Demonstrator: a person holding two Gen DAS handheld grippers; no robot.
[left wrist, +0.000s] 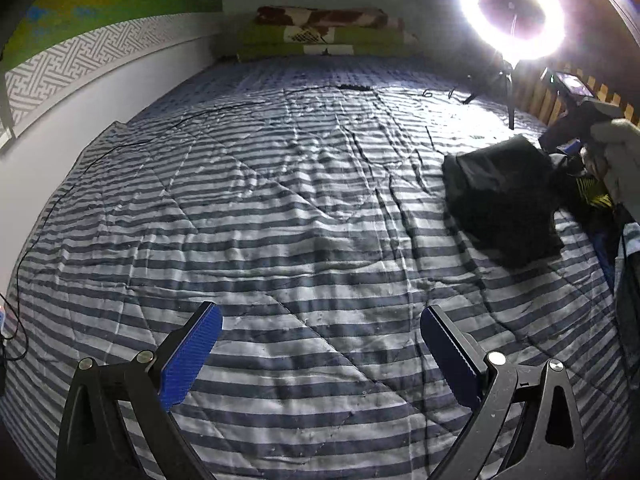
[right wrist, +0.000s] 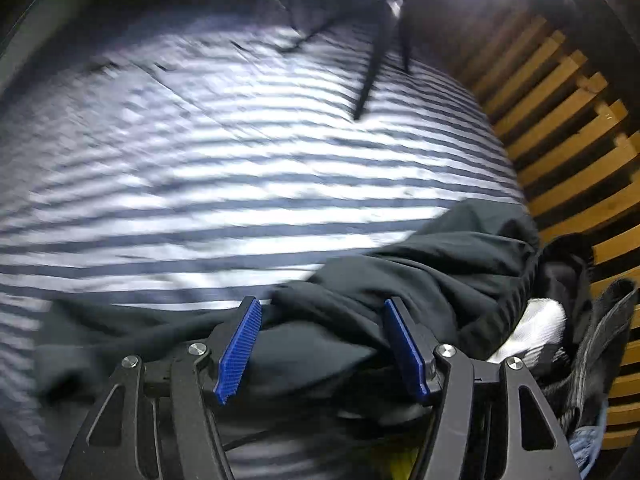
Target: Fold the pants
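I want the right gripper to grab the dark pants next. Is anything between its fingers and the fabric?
Nothing visible. The right gripper is open directly over the crumpled dark pants, with only fabric between its blue pads.

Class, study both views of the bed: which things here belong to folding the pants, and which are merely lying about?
Belongs to the job:
- dark pants
- striped bedspread, the folding surface
- left gripper, jaws open
- right gripper, jaws open over the pants

Lying about:
- ring light
- folded blankets
- black cable
- white cloth
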